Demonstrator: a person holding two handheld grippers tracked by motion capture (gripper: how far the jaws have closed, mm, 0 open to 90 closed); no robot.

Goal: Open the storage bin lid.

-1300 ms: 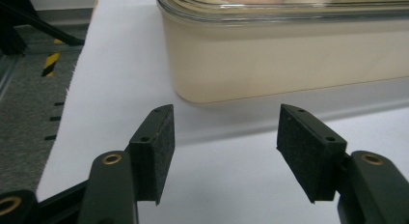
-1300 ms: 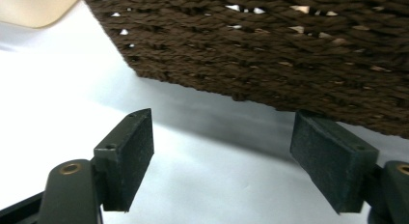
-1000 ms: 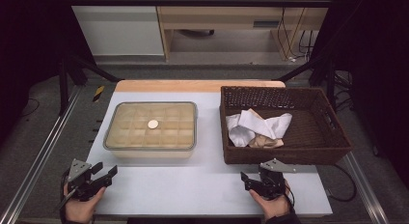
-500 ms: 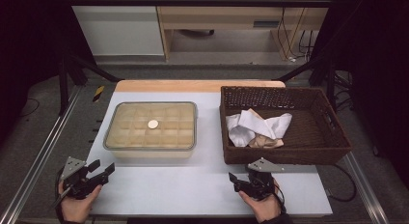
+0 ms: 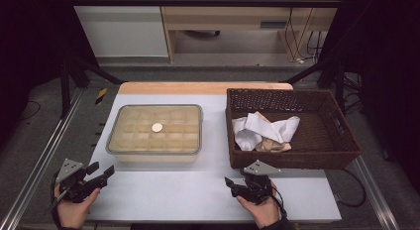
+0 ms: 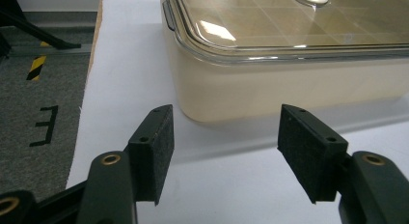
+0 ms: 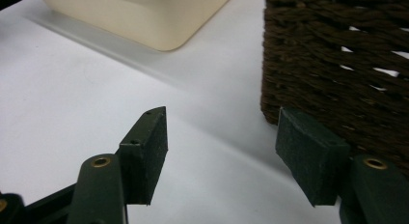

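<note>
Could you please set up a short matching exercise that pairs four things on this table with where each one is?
Things:
1. round disc
2. white cloth
3. left tongs
4. right tongs

Places:
A. inside the wicker basket
B. near the table's front left corner
C. on the lid of the clear box
D. just in front of the basket

Pairs: 1-C, 2-A, 3-B, 4-D

Glossy clear plastic lid (image 5: 154,128), rough woven wicker basket (image 5: 297,158), soft cloth (image 5: 265,131), matt smooth tabletop (image 5: 198,190)
</note>
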